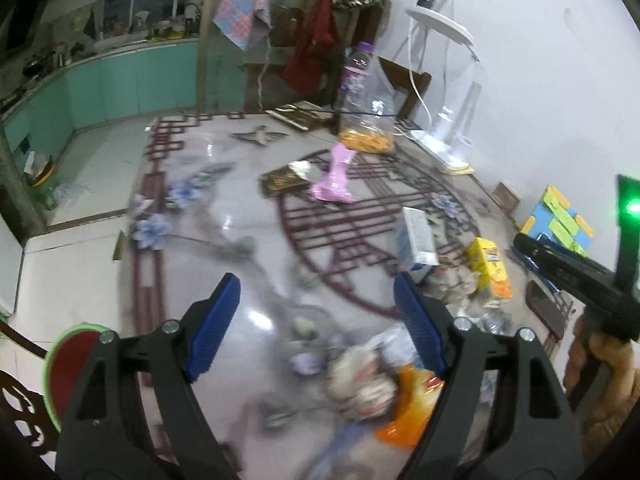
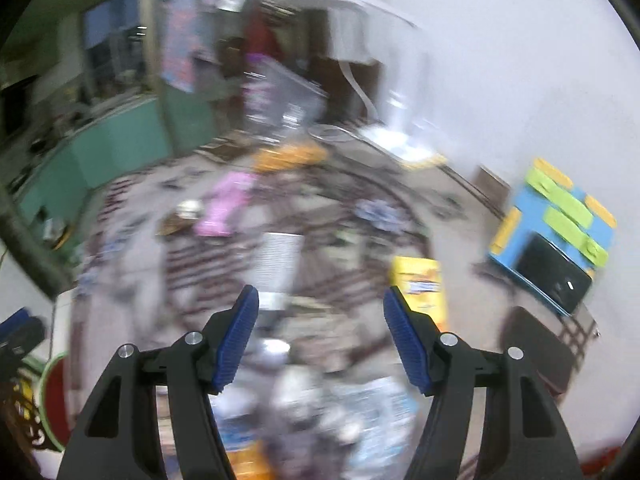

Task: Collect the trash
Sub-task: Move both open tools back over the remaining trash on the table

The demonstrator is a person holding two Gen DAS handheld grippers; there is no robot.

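Observation:
Trash lies scattered on a patterned glossy table (image 1: 224,288). In the left wrist view my left gripper (image 1: 318,322) is open and empty above crumpled paper (image 1: 362,380) and an orange wrapper (image 1: 412,408). Farther off lie a white carton (image 1: 418,238), a yellow carton (image 1: 490,268), a pink wrapper (image 1: 334,178) and a brown packet (image 1: 282,180). In the blurred right wrist view my right gripper (image 2: 320,334) is open and empty above crumpled wrappers (image 2: 316,404), with the white carton (image 2: 278,264) and yellow carton (image 2: 420,284) ahead. The right gripper's body (image 1: 576,276) shows at the left view's right edge.
A clear bag of orange snacks (image 1: 368,120), a purple-capped bottle (image 1: 356,76) and a white desk lamp (image 1: 448,92) stand at the table's far side by the white wall. A blue box with a phone (image 2: 552,240) lies at right. A red, green-rimmed bin (image 1: 68,372) sits at left.

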